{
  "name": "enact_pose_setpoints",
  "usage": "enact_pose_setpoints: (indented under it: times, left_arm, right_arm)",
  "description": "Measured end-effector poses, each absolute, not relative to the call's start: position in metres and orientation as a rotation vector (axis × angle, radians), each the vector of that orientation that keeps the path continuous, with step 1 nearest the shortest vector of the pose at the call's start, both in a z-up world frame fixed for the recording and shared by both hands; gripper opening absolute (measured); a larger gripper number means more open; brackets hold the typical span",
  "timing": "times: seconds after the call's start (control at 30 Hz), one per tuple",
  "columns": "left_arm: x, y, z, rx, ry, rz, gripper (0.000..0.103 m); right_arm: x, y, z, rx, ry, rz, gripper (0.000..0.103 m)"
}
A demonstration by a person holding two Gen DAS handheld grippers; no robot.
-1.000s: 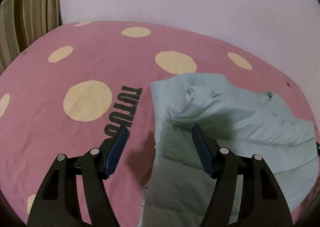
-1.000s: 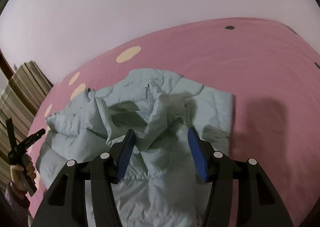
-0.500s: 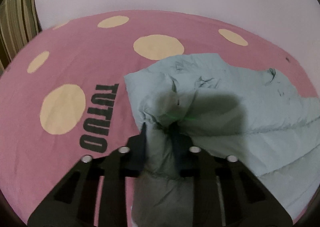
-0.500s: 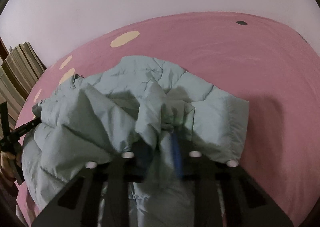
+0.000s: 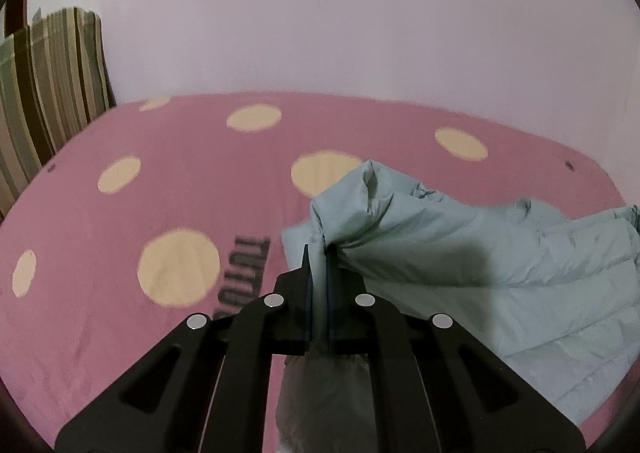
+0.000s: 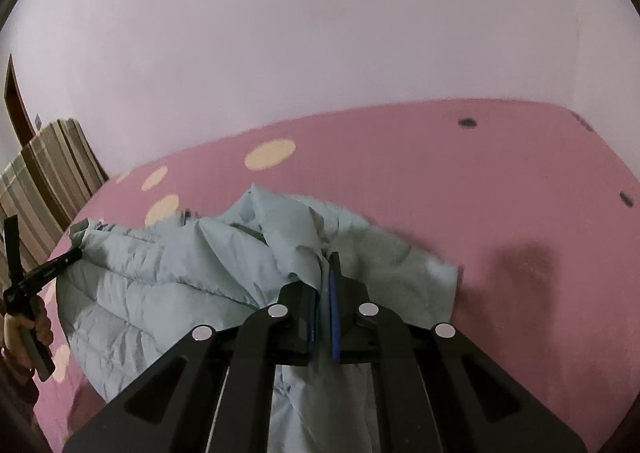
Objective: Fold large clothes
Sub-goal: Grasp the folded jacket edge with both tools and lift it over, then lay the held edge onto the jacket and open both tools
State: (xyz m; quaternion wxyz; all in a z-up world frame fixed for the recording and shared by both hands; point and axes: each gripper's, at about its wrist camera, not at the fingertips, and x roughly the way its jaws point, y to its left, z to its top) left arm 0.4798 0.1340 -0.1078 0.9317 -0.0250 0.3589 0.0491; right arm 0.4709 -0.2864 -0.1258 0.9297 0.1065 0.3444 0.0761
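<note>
A pale blue-green padded jacket [image 5: 460,261] lies crumpled on a pink bedspread. My left gripper [image 5: 317,253] is shut on a fold at the jacket's left edge and holds it raised off the spread. In the right wrist view the same jacket [image 6: 160,285] spreads to the left, and my right gripper [image 6: 326,259] is shut on another bunched fold near its right side. At the far left of that view the left gripper [image 6: 70,255] shows, pinching the jacket's corner, with a hand [image 6: 24,333] on its handle.
The pink bedspread [image 5: 120,213] carries cream dots and dark lettering [image 5: 240,277]. A pale wall [image 5: 320,21] rises behind the bed. A striped brown and green cloth [image 5: 44,93] stands at the left edge. Bare pink spread [image 6: 540,233] lies right of the jacket.
Both grippers went from open over the jacket to shut on folds of it, then rose, pulling the fabric up off the bedspread.
</note>
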Motion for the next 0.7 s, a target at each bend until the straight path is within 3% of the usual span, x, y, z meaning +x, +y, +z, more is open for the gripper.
enact_pose_setpoints:
  times: [0.3,0.7]
  left_arm:
    - [0.555,0.127,-0.110,-0.032,0.745,0.167,0.005]
    - [0.601,0.106,-0.197,0.099,0.865,0.237,0.005]
  right_arm:
    - [0.542,-0.292,-0.132,0.264,0.723,0.094,0.005]
    - [0.591,-0.302,-0.229,0.308,0.913,-0.036,0.005]
